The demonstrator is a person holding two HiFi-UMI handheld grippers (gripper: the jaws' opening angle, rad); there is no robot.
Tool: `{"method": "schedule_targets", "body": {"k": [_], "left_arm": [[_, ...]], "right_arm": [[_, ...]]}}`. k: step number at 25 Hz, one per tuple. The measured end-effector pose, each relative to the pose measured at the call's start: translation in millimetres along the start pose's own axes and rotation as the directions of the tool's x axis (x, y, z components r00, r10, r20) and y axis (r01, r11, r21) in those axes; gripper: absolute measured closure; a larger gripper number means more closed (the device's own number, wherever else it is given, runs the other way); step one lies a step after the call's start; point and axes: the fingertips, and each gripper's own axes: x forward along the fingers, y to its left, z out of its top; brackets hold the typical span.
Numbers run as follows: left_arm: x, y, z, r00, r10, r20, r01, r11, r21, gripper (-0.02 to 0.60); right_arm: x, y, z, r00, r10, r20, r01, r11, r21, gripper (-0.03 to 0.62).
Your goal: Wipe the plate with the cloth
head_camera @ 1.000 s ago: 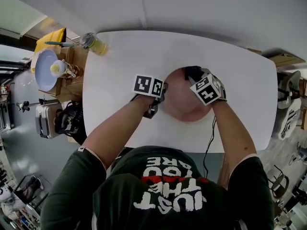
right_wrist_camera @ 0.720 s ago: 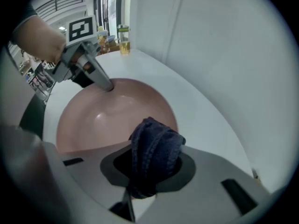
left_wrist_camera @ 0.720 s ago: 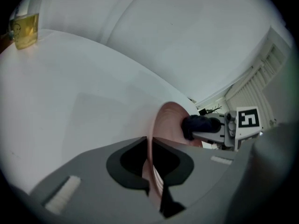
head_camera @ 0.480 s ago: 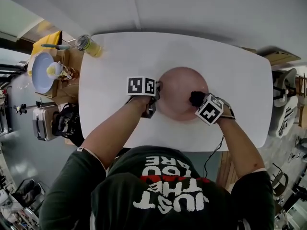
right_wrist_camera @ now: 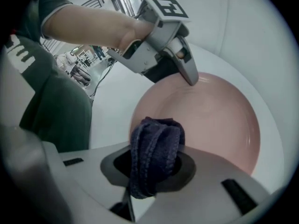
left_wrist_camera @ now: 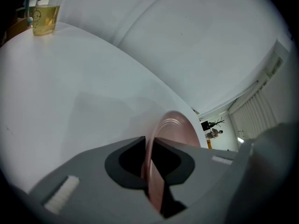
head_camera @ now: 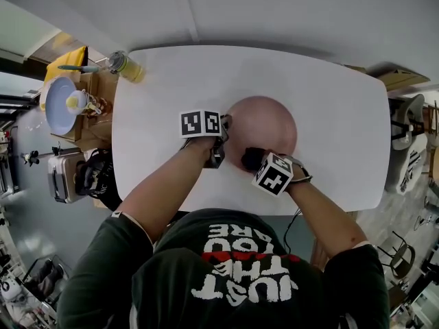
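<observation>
A pink plate lies on the white table. My left gripper is at the plate's left rim. In the left gripper view the rim runs edge-on between the jaws, which still touch it while they are opening. My right gripper is shut on a bunched dark blue cloth over the plate's near left edge. In the right gripper view the cloth bulges out between the jaws above the plate, and the left gripper stands at the far rim.
A cup of yellow drink stands at the table's far left corner, also seen in the left gripper view. A side cart with a blue plate is left of the table. Chairs stand to the right.
My right gripper has carried the cloth from the plate's far right side across to its near left edge. The left gripper has stayed at the rim.
</observation>
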Motion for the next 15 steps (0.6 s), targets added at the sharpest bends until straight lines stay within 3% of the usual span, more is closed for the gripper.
{"method": "schedule_targets", "body": {"k": [8,12,15], "left_arm": [[-1,-1,-3,1.000,-0.010,-0.012,0.010,1.000,-0.002,0.546],[-1,-2,-8,0.998,-0.025,-0.050,0.028,0.998,0.052,0.551],[-3,-2,-8,0.997,-0.033,-0.063,0.038,0.996,0.076,0.558]], "right_arm": [[15,-9,60,0.992,-0.022,0.123,0.027,0.999,-0.034,0.520],[18,-33,89,0.972,-0.041,0.232,0.058,0.996,-0.065,0.520],[6,-44,94,0.951,-0.013,0.309,0.031,0.998,-0.052,0.520]]}}
